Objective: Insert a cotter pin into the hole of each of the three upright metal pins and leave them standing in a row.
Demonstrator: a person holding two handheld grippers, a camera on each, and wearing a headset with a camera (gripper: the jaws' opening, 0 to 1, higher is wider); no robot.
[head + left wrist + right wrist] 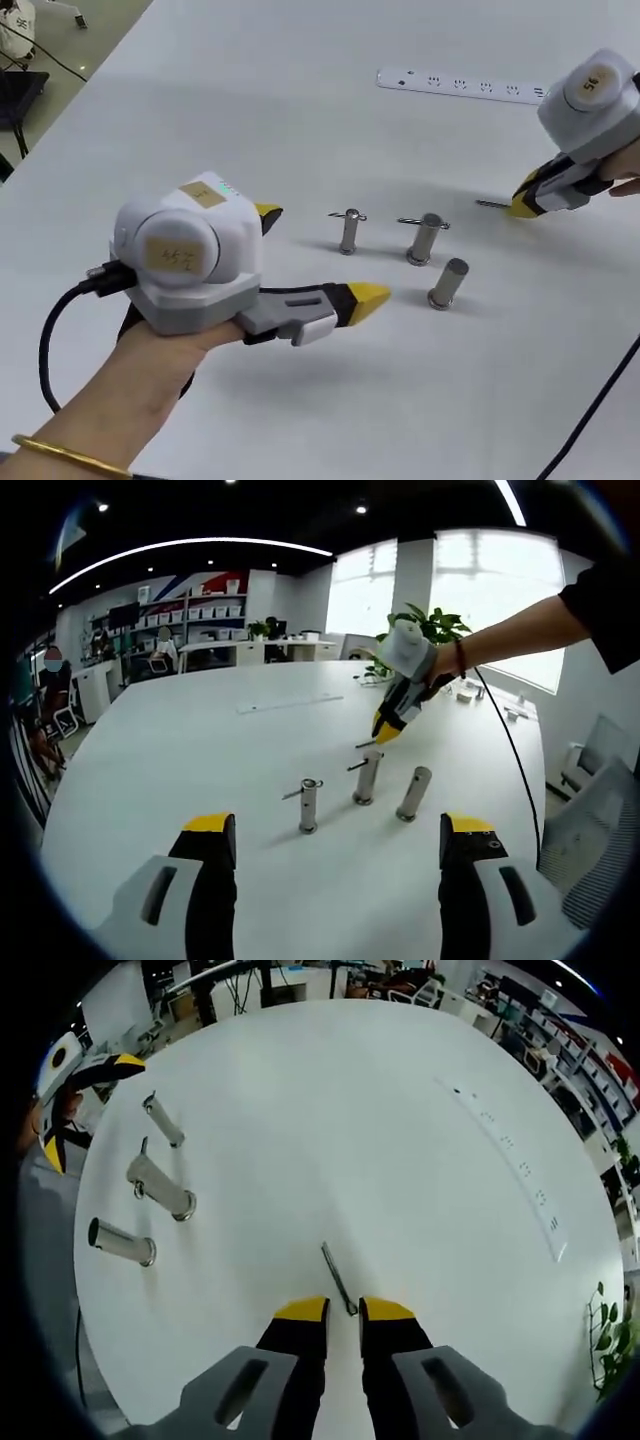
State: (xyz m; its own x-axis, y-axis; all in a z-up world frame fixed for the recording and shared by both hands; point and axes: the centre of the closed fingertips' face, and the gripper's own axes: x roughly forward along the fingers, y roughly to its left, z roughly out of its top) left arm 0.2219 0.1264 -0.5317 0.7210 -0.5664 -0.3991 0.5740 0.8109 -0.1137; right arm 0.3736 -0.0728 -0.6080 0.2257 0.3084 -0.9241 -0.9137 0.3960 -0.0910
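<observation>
Left gripper (pixel 318 253) sits in the left hand (pixel 170 345), with the forearm (pixel 90 420) coming in from the lower left. Its jaws are spread wide and held roughly level. Right gripper (pixel 522 208) is way off to the right, right arm (pixel 500 640) stretched out, tips angled down, jaws pulled close with just a slim gap.

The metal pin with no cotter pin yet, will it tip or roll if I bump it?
Probably tips easily: the bare metal pin stands tall and narrow on a small flared foot. Once down, its round shaft would likely roll on the smooth table. It looks like solid metal, so probably stiff and heavy for its size.
</observation>
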